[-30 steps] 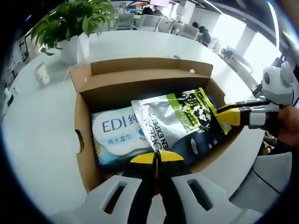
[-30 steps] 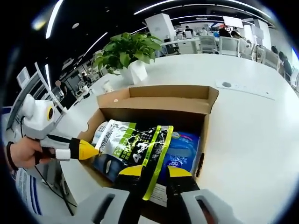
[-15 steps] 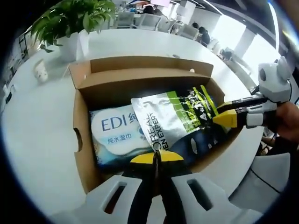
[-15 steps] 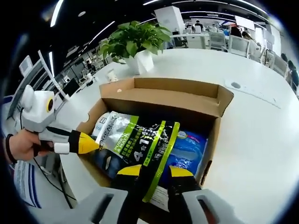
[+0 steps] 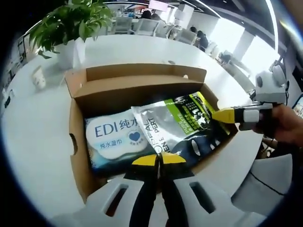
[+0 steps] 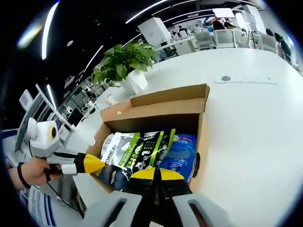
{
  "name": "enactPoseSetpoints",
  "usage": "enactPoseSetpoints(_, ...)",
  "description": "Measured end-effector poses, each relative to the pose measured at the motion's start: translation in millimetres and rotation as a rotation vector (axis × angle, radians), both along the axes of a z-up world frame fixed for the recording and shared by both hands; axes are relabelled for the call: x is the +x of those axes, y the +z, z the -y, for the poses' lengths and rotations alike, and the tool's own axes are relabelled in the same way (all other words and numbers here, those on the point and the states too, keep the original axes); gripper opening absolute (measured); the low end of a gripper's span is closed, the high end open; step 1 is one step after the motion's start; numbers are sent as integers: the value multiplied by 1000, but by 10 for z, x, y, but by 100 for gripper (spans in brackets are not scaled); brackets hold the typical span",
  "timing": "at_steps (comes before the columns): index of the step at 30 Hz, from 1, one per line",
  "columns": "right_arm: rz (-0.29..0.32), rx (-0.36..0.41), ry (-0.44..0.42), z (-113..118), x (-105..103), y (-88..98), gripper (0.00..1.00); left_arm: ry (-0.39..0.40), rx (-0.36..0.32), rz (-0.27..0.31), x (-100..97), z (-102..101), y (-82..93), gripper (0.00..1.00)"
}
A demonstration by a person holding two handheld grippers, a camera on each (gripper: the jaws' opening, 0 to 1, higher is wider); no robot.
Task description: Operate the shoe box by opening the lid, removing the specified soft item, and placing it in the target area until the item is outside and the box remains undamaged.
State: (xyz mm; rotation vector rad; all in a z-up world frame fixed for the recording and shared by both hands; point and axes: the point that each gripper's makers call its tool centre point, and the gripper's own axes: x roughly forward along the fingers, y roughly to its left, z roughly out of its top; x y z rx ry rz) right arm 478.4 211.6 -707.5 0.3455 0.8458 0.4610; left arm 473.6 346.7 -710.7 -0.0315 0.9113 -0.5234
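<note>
An open cardboard shoe box [image 5: 142, 71] [image 6: 156, 97] stands on a white table. Inside lie a blue-and-white pack of wipes [image 5: 113, 137] [image 6: 182, 158] and, partly over it, a silver, green and black soft pouch [image 5: 175, 125] [image 6: 137, 151]. My left gripper [image 5: 158, 161] is shut on the pouch's near edge. It comes into the right gripper view from the left [image 6: 97, 163]. My right gripper [image 6: 156, 174] is shut on the pouch's opposite end, and in the left gripper view its yellow tip [image 5: 215, 115] meets the pouch's right corner.
The box lid flap stands up at the far side. A potted plant [image 5: 71, 23] [image 6: 125, 61] and a small white cup [image 5: 39, 76] [image 6: 110, 100] sit beyond the box. White tabletop [image 6: 246, 132] spreads around it. Chairs and people are far behind.
My right gripper's jaws, apart around the pouch's green edge before, have come together on it. Both views have shifted slightly; the box and the wipes stay put.
</note>
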Motion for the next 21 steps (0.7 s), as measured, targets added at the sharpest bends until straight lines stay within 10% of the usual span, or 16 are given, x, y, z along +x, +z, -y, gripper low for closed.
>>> enactPoseSetpoints(21, 106, 67, -108, 533, -210, 439, 0, -84, -77, 76, -212, 558, 355, 1)
